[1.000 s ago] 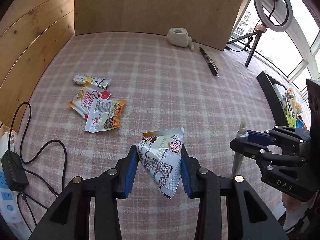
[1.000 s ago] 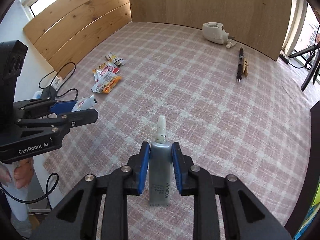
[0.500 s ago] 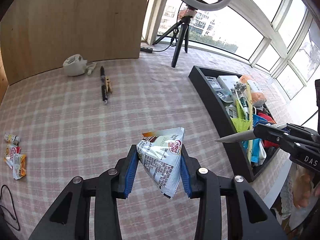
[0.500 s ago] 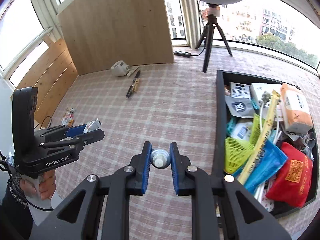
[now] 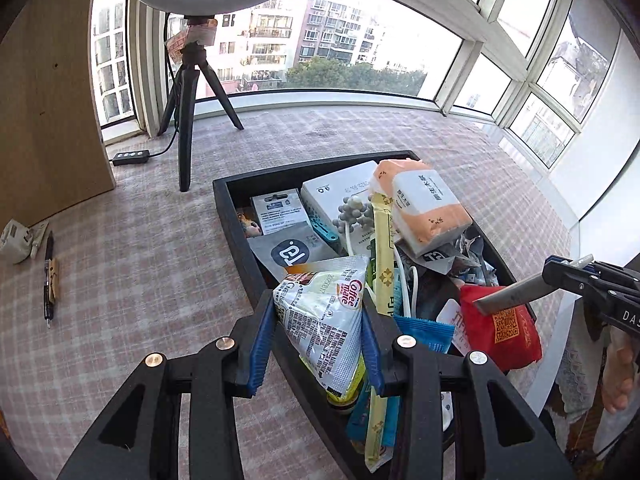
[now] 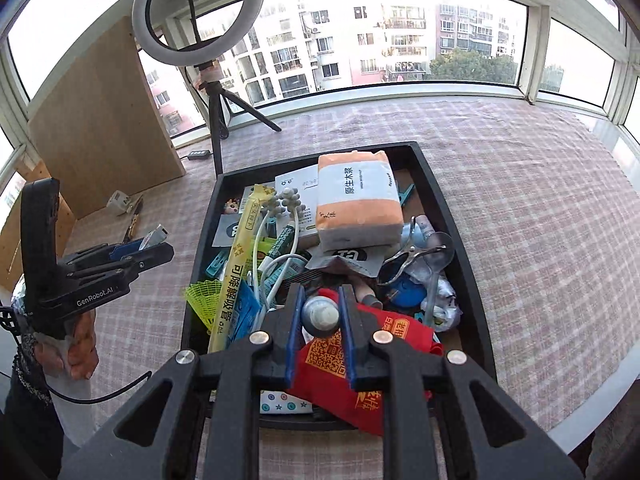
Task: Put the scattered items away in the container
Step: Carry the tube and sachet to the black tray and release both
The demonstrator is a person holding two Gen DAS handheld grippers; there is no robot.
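Observation:
My left gripper (image 5: pixel 318 332) is shut on a white Coffee-mate sachet (image 5: pixel 324 320) and holds it above the left rim of the black tray (image 5: pixel 236 220). My right gripper (image 6: pixel 320 316) is shut on a grey tube (image 6: pixel 320 316), seen end-on, above the red pouch (image 6: pixel 340 364) in the black tray (image 6: pixel 448 216). The tube also shows in the left wrist view (image 5: pixel 508 298), at the right over the tray. The tray is heaped with several items, among them an orange tissue pack (image 6: pixel 356 204) and a yellow packet (image 6: pixel 236 272).
A ring light on a tripod (image 5: pixel 188 120) stands behind the tray. A pen (image 5: pixel 49 280) and a white device (image 5: pixel 16 236) lie at the left by a wooden board (image 5: pixel 48 100). Windows ring the checked table's far edge.
Both grippers swung right from the open cloth to over the tray, still holding the sachet and the tube. The scattered sachets on the left have left the view.

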